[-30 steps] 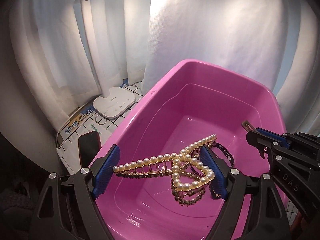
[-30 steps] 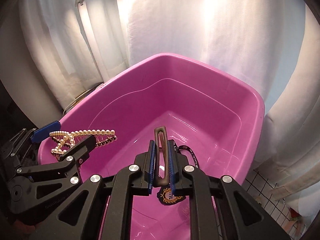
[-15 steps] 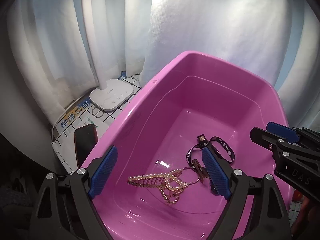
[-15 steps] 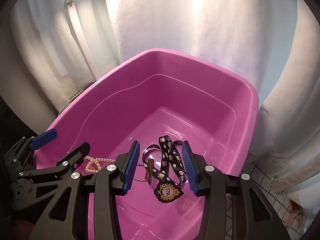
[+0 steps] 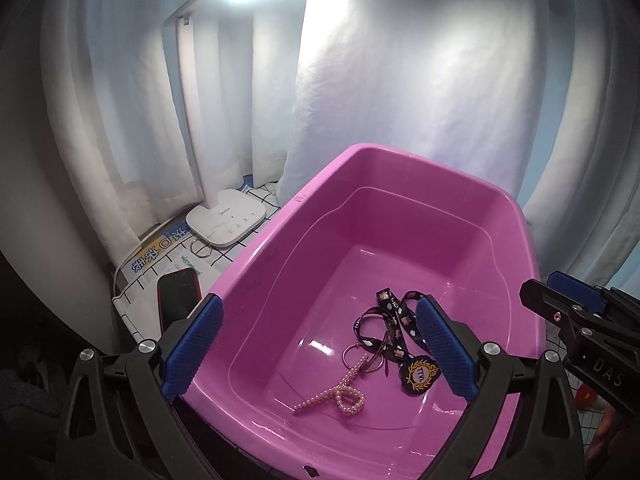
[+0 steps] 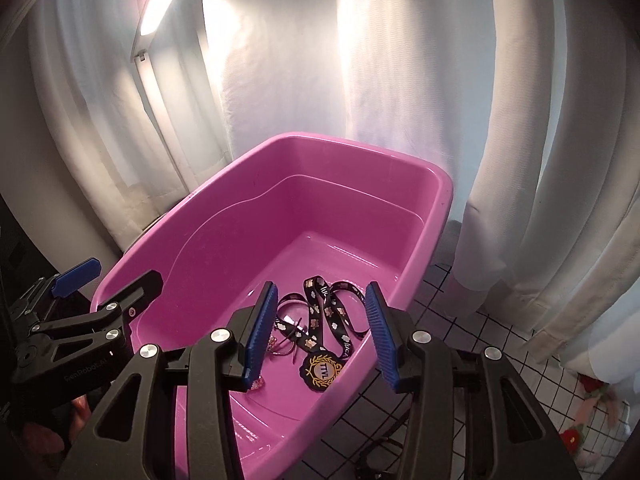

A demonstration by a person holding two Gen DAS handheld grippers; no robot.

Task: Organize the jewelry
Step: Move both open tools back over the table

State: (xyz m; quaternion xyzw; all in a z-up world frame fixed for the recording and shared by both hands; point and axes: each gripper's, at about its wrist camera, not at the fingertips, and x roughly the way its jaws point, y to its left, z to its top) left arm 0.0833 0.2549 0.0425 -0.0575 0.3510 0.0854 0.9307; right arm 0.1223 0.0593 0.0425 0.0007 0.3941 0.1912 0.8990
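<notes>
A pink plastic tub (image 5: 280, 216) stands ahead of both grippers. On its floor lie a pearl hair clip (image 5: 340, 394) and a black patterned lanyard (image 5: 394, 322) with a round gold-and-black badge (image 5: 418, 372) and a metal ring. My left gripper (image 5: 318, 308) hovers above the tub's near edge, its jaws still opening, nothing between them. My right gripper (image 6: 321, 290) stands open above the tub's near right side. The lanyard (image 6: 332, 312) lies well below its pads, untouched. Its left finger hides most of the pearl clip.
A white lamp base (image 5: 226, 222), a loose metal ring (image 5: 200, 248) and a dark phone (image 5: 178, 292) lie left of the tub on a checked cloth (image 6: 460, 328). White curtains hang close behind. Small flower-like items (image 6: 592, 412) sit at the far right.
The left gripper let the pearl clip fall into the tub. The right gripper opened and dropped its clasp and lanyard there. Both grippers drew back and rose.
</notes>
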